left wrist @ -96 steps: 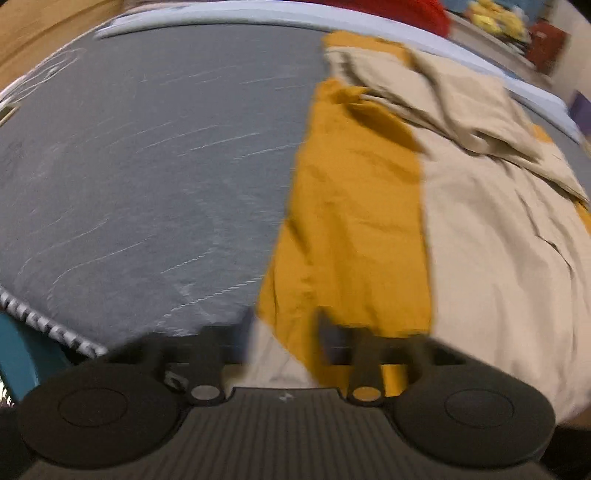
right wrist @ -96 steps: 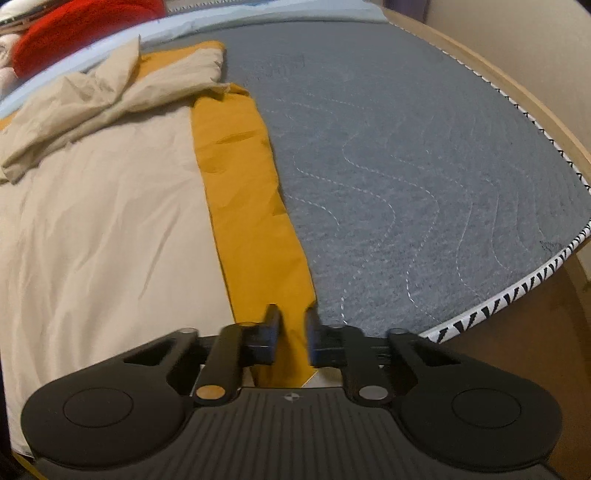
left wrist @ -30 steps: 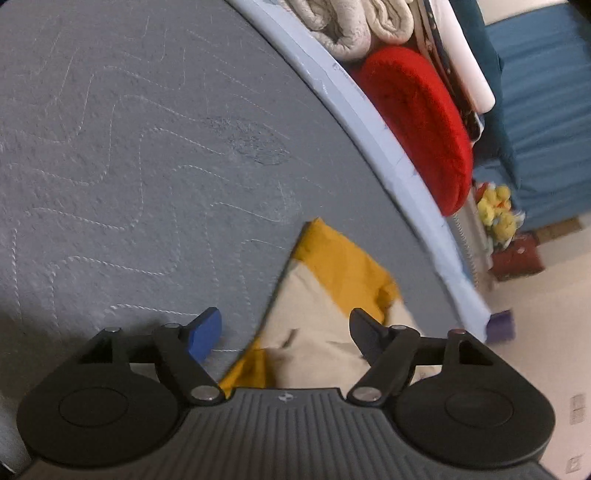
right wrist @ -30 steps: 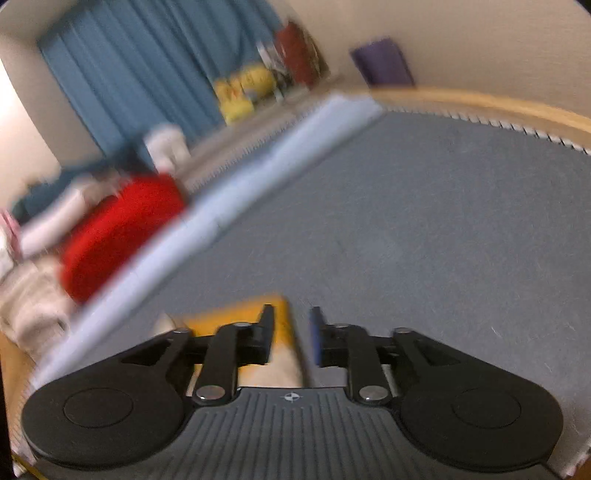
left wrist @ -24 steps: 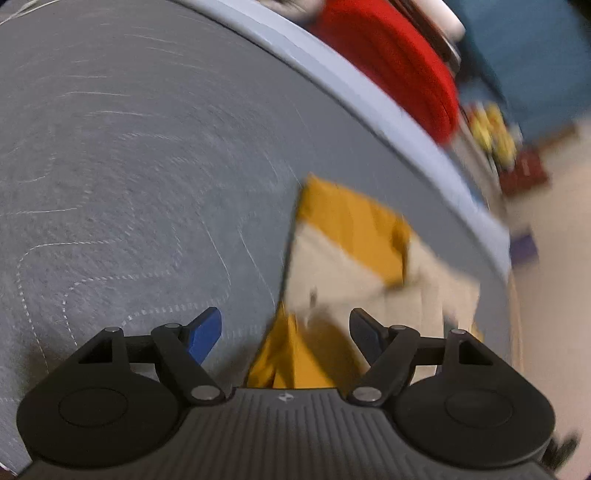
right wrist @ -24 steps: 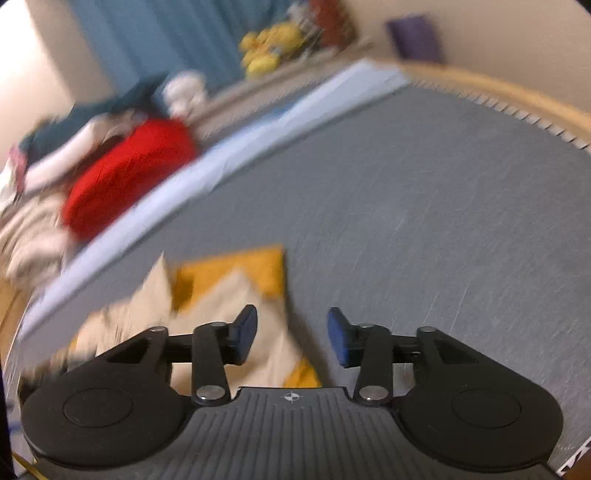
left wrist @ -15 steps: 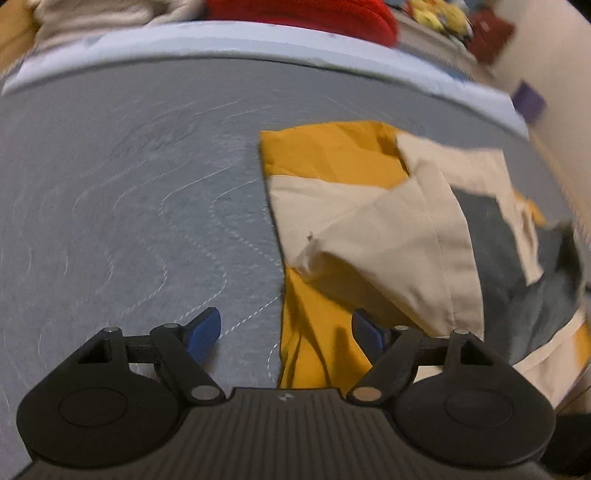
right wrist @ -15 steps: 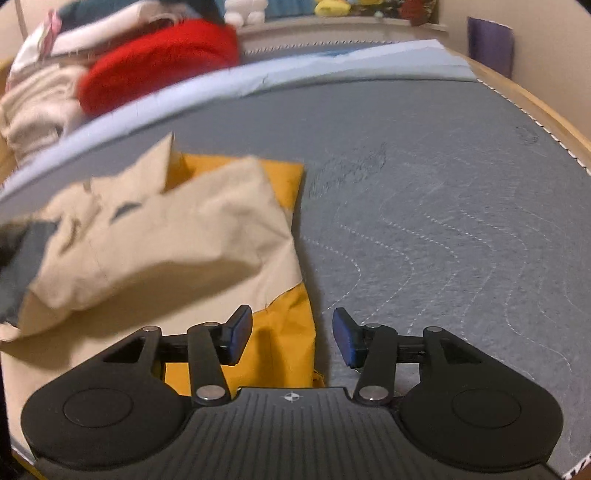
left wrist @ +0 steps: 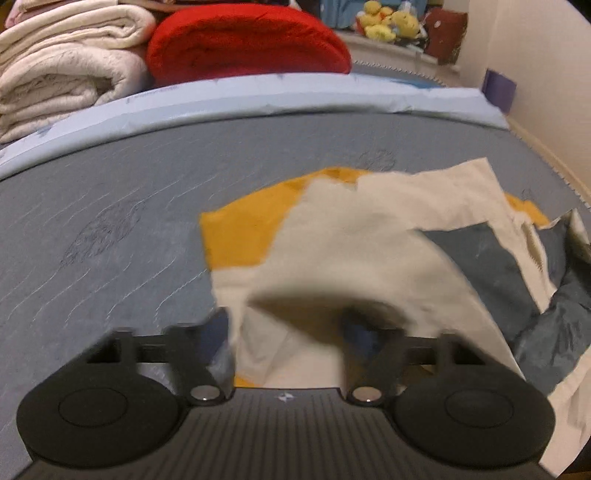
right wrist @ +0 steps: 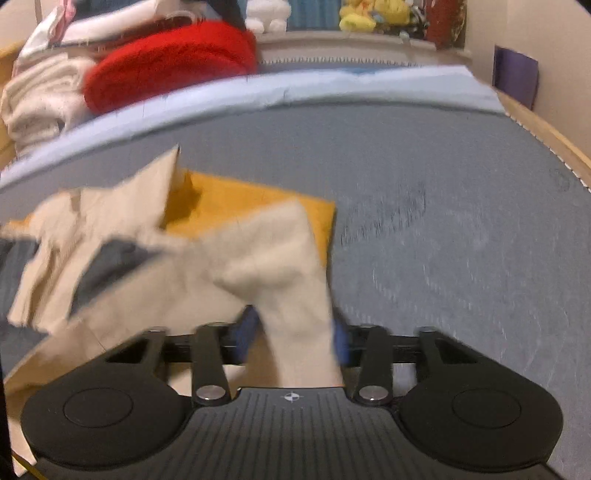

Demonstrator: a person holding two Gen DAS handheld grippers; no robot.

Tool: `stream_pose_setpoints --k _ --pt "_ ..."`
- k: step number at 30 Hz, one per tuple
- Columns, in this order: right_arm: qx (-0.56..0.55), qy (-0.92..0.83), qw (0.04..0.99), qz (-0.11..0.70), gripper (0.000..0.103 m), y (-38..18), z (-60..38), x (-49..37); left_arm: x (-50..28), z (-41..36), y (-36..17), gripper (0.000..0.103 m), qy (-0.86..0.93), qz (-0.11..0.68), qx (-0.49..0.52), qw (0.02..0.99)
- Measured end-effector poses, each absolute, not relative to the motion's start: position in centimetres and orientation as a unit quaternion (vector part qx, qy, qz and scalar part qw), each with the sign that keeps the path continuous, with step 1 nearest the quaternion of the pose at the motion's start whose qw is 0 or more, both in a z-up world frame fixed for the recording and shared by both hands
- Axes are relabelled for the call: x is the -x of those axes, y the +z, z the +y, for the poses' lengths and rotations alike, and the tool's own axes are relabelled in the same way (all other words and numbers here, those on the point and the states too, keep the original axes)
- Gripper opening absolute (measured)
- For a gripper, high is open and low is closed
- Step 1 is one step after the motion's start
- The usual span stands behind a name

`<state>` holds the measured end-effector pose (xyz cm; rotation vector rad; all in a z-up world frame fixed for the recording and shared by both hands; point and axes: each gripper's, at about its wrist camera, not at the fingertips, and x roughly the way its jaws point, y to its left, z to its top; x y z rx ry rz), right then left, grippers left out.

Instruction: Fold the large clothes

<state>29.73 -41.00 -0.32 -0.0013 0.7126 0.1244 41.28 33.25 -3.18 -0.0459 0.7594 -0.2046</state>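
The beige-and-mustard garment [left wrist: 354,258] lies bunched on the grey quilted mat [left wrist: 110,229], filling the 12 to 3 o'clock sector ahead of the left gripper [left wrist: 286,328]. That gripper's jaws stand wide apart; a raised beige fold hangs between them and hides the inner pad faces, so contact cannot be told. The right gripper [right wrist: 293,332] also has its jaws spread, with a beige flap [right wrist: 299,295] draped between its blue pads [right wrist: 246,326]. A dark grey cloth [left wrist: 491,266] overlaps the garment at 2 o'clock in the left view. Beyond the mat's pale blue edge [left wrist: 258,99], at 12 o'clock, sit a red cushion [left wrist: 247,40], folded cream blankets [left wrist: 62,70] and yellow plush toys [right wrist: 364,16].
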Motion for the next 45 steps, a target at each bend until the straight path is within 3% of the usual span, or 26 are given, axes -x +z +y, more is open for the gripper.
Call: stream_pose_setpoints --k 1,2,3,8,10,12,14,21,23,25,27,33,35,36,37,42,45 --pt "-0.015 0.062 0.937 0.344 0.004 0.0 -41.3 -30.1 -41.5 33.2 -3.0 0.014 -0.102 0.368 0.023 0.924" --pt "-0.034 0.064 0.938 0.338 0.003 0.5 -41.6 -30.5 -41.8 33.3 -2.5 0.002 -0.103 0.362 0.027 0.926" --pt "-0.055 0.066 0.942 0.325 0.001 1.1 -42.0 -30.7 -42.1 34.1 -2.1 0.001 -0.106 0.354 0.051 0.928" --pt "-0.227 0.021 0.948 0.221 0.000 4.0 -44.9 -31.5 -43.0 38.1 0.0 0.001 -0.038 0.301 0.199 0.932" --pt "-0.208 -0.029 0.946 0.248 0.000 3.1 -44.5 -33.4 -44.5 37.8 -1.3 0.001 -0.005 0.354 0.180 0.918" --pt "-0.136 -0.057 0.934 0.325 0.000 1.0 -42.9 -35.8 -46.1 36.5 -3.2 0.001 0.014 0.424 0.141 0.894" --pt "-0.081 -0.068 0.931 0.350 0.000 -0.3 -41.1 -36.9 -46.7 35.8 -3.5 0.001 0.023 0.434 0.138 0.890" --pt "-0.166 -0.042 0.972 0.161 0.000 5.6 -40.9 -35.9 -46.5 37.3 0.7 0.001 0.041 0.301 0.204 0.930" --pt "-0.165 -0.056 0.972 0.159 0.006 5.8 -40.7 -36.5 -47.1 36.7 0.8 0.009 0.054 0.299 0.193 0.933" --pt "-0.165 -0.064 0.960 0.215 0.032 4.6 -41.0 -37.4 -47.7 36.5 0.1 0.049 0.048 0.338 0.193 0.920" --pt "-0.138 -0.074 0.949 0.272 0.033 3.0 -40.8 -37.9 -47.7 36.2 -0.9 0.055 0.019 0.385 0.187 0.903" --pt "-0.092 -0.057 0.902 0.419 0.037 -1.2 -41.3 -36.1 -47.7 36.3 -4.5 0.053 -0.009 0.456 0.189 0.869" --pt "-0.092 -0.051 0.899 0.426 0.035 -1.5 -41.8 -35.4 -47.5 36.9 -4.7 0.021 -0.011 0.446 0.195 0.873" --pt "-0.098 -0.046 0.901 0.419 0.007 -1.2 -42.0 -35.0 -47.3 37.0 -4.2 0.003 -0.013 0.435 0.198 0.878" --pt "-0.107 -0.043 0.905 0.409 0.000 -0.5 -42.2 -35.0 -46.9 37.3 -3.7 0.002 -0.010 0.420 0.203 0.885" --pt "-0.144 -0.033 0.946 0.289 0.000 3.1 -41.8 -33.9 -44.8 37.7 -1.6 0.002 0.008 0.348 0.204 0.915" --pt "-0.113 -0.068 0.941 0.312 0.000 2.5 -41.3 -34.4 -44.9 37.5 -2.2 0.012 0.020 0.383 0.192 0.903"
